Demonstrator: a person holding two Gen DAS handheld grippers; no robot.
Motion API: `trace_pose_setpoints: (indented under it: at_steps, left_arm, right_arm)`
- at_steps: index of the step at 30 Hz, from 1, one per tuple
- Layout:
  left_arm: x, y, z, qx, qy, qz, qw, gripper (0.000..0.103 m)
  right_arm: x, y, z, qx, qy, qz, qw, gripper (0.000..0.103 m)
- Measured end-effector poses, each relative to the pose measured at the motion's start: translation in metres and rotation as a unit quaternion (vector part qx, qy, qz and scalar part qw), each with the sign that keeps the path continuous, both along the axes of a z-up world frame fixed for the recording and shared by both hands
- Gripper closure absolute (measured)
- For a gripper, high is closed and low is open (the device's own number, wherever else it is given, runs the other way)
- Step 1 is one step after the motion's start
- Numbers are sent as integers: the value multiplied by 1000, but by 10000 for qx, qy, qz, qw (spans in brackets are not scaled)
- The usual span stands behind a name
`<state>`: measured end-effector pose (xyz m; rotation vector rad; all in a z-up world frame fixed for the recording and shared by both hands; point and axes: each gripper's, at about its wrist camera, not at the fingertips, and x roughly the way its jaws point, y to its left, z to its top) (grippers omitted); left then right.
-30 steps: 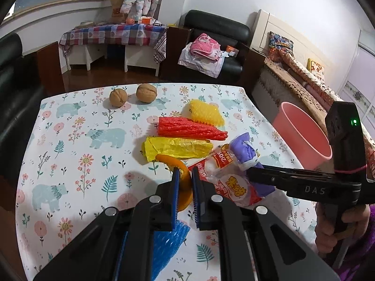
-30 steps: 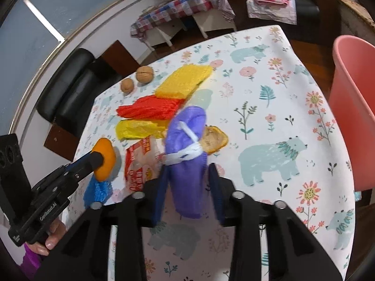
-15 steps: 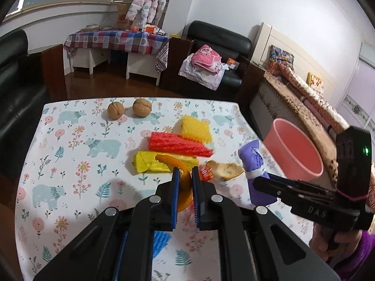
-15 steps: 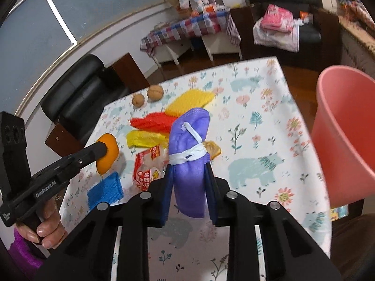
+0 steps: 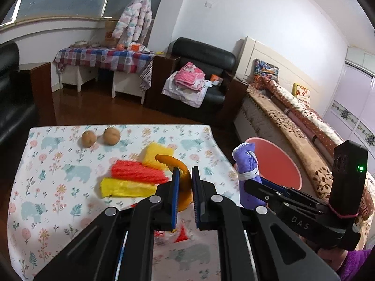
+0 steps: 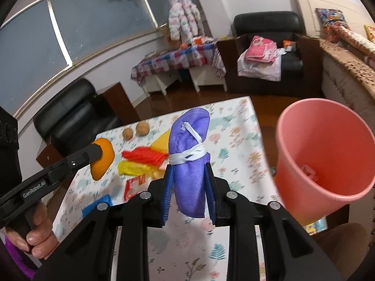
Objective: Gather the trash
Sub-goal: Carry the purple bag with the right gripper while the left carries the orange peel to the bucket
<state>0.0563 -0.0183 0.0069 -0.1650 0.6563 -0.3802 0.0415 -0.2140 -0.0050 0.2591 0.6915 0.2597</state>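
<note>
Between my right jaws (image 6: 188, 194) the purple mask (image 6: 189, 161) is pinched, lifted beside the pink bin (image 6: 323, 154) for dropping, while my left jaws (image 5: 185, 196) grip orange peel (image 5: 181, 185) above the surface (image 5: 46, 187).

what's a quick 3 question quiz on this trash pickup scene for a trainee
1. True or false: the right gripper is shut on the purple face mask.
2. What does the left gripper hold? A) a walnut B) the orange peel C) the blue mesh
3. Fill in: the pink bin stands off the table edge on the ____ gripper's side.

Key: 1 true. 2 B. 3 right.
</note>
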Motion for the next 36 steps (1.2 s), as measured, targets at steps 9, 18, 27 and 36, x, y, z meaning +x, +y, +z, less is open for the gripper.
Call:
trace_pose_setpoints:
  at_steps: [9, 18, 27, 36]
  left_arm:
    - [4, -47, 17, -38, -177, -389, 9991, 93]
    - [10, -107, 24, -54, -202, -859, 9961, 93]
    - [18, -174, 25, -10, -213, -1387, 9901, 93]
    - [25, -228, 10, 67, -52, -1724, 9850, 93]
  right_arm:
    - [-5, -42, 9, 17, -202, -549, 9983, 76]
    - [-14, -95, 12, 36, -353, -1152, 9927, 76]
    - [-20, -152, 10, 60, -413, -1691, 9847, 76]
    - [-13, -183, -5, 177, -270, -1858, 9821, 76]
